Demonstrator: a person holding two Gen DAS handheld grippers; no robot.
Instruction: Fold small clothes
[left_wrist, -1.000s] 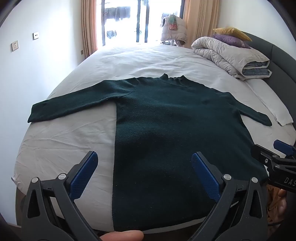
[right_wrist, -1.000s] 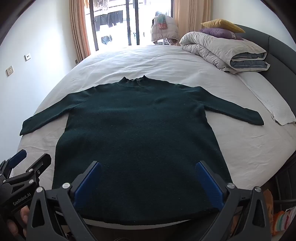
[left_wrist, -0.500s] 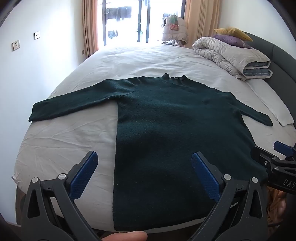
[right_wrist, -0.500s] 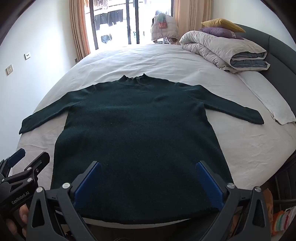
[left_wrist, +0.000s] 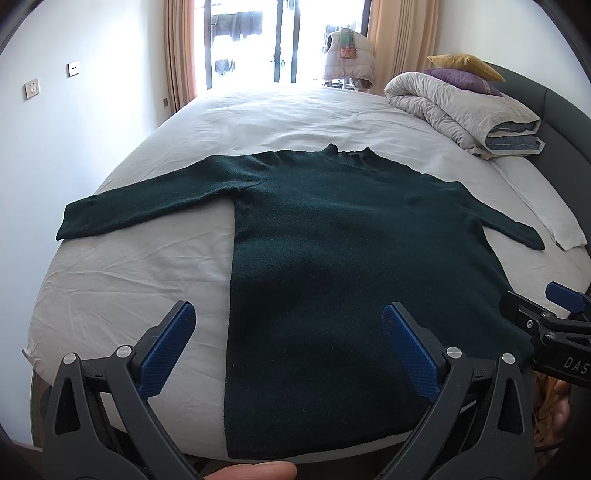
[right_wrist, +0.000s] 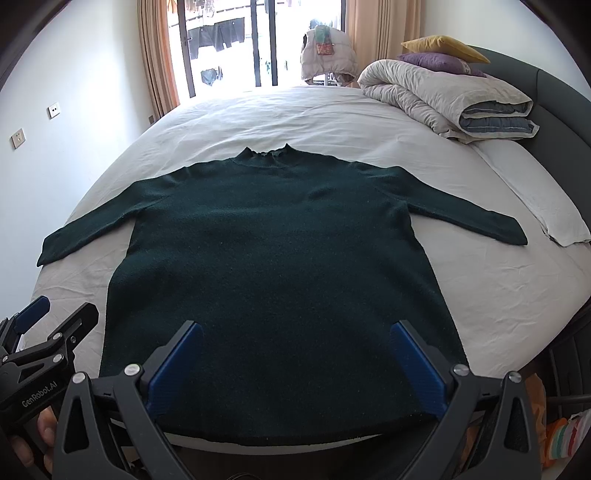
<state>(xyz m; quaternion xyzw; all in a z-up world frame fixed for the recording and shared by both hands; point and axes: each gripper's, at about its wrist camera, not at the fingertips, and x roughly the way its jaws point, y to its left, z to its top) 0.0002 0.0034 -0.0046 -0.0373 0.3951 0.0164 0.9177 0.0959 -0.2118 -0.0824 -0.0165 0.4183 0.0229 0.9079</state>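
Dark green sweater (right_wrist: 273, 280) flat on bed (right_wrist: 491, 295), collar at 12 o'clock; left gripper (left_wrist: 288, 350) and right gripper (right_wrist: 293, 363) fingers released, grasping nothing.

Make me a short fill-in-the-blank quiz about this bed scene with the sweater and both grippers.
1. The dark green sweater lies flat with both sleeves spread ____.
2. The left gripper and the right gripper both have their jaws ____.
3. The rolled duvet has a purple pillow and a ____ pillow on top.

Missing words: out; open; yellow
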